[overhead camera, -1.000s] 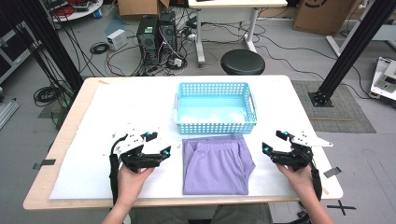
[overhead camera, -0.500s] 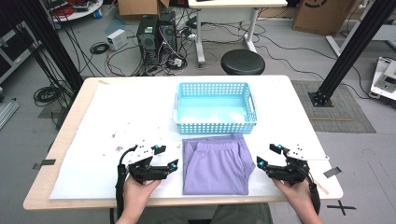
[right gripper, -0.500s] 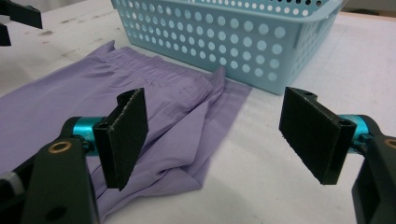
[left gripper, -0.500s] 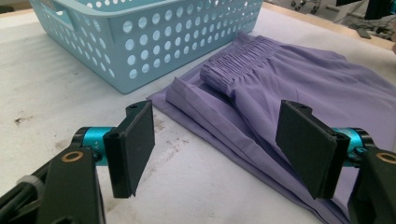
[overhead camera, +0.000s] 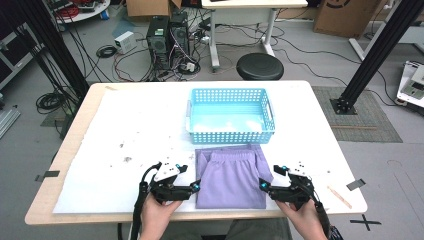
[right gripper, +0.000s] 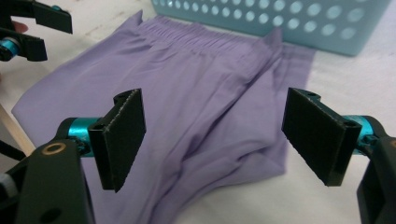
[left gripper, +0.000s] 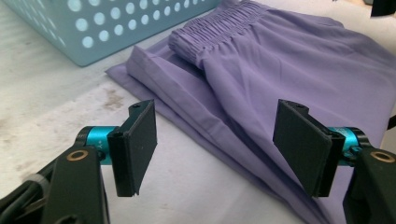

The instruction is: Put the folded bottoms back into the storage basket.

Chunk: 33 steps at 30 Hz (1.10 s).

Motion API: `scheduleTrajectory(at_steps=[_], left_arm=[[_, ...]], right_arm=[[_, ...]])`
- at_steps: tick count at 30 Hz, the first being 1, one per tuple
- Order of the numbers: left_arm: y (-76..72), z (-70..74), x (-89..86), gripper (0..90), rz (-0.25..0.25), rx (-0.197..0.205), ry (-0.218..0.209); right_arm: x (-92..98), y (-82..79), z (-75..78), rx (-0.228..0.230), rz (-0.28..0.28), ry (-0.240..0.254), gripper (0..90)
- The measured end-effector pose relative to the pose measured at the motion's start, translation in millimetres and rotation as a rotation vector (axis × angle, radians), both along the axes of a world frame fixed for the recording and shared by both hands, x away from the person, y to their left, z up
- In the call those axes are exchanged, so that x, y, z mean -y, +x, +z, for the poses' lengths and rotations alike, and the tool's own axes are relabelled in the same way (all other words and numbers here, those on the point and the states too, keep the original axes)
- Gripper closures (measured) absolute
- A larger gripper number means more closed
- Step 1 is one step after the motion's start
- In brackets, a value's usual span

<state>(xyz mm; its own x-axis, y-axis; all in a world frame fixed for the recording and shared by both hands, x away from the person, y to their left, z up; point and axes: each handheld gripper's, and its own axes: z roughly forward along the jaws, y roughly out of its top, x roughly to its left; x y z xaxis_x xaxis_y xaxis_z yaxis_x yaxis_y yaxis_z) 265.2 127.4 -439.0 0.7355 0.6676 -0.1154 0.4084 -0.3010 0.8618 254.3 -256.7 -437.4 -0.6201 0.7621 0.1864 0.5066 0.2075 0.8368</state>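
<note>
Purple folded shorts (overhead camera: 231, 177) lie flat near the table's front edge, elastic waistband toward a light blue perforated basket (overhead camera: 230, 136) just behind them. My left gripper (overhead camera: 196, 186) is open at the shorts' near left edge. In the left gripper view it (left gripper: 219, 144) frames the folded side of the shorts (left gripper: 280, 60), with the basket (left gripper: 107, 28) behind. My right gripper (overhead camera: 262, 186) is open at the near right corner. In the right gripper view it (right gripper: 219, 135) hangs over the shorts (right gripper: 187, 93), near the basket (right gripper: 299, 18). Neither holds anything.
A white sheet (overhead camera: 125, 125) with small dark stains (overhead camera: 127, 159) covers the table. A thin wooden stick (overhead camera: 339, 196) and a piece of tape (overhead camera: 355, 184) lie at the front right. A round stool (overhead camera: 260, 65) stands beyond the far edge.
Both grippers have come back toward the front edge and inward, now flanking the shorts' near corners. Both stay open.
</note>
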Motion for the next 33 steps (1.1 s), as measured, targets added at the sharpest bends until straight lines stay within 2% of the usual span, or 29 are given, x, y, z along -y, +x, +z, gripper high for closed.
scheduleTrajectory(at_steps=[3, 5, 8, 13, 17, 21, 27, 33], left_arm=[[1.1, -1.2, 3.8, 30.7, -0.003, -0.030, 0.003], [1.0, -1.8, 7.2, 30.7, -0.007, -0.037, 0.008], [0.8, -2.3, 11.4, 30.7, -0.018, -0.046, 0.007], [1.7, -3.9, 16.2, 30.7, -0.015, -0.070, 0.011], [4.2, -6.5, 19.1, 30.7, 0.023, -0.091, 0.090], [8.3, -9.0, 20.6, 30.7, 0.039, -0.152, 0.124], [9.0, -8.7, 26.3, 30.4, 0.054, -0.165, 0.114], [12.2, -8.7, 33.8, 38.2, 0.049, -0.181, 0.085]], right_arm=[[-9.3, -2.0, -2.0, -0.003, -0.009, -0.051, 21.9], [-14.7, -2.6, -3.6, 0.005, -0.023, -0.096, 21.9], [-16.9, -1.9, -5.6, -0.014, -0.038, -0.132, 21.9], [-12.1, 2.6, -8.8, -0.050, -0.084, -0.150, 21.9], [-9.7, 5.8, -11.5, -0.084, -0.100, -0.161, 21.9], [-10.4, 8.6, -15.1, -0.115, -0.099, -0.179, 21.8], [-10.5, 10.0, -14.6, -0.148, -0.109, -0.151, 22.3], [-12.7, 9.7, -13.9, -0.156, -0.101, -0.134, 34.7]])
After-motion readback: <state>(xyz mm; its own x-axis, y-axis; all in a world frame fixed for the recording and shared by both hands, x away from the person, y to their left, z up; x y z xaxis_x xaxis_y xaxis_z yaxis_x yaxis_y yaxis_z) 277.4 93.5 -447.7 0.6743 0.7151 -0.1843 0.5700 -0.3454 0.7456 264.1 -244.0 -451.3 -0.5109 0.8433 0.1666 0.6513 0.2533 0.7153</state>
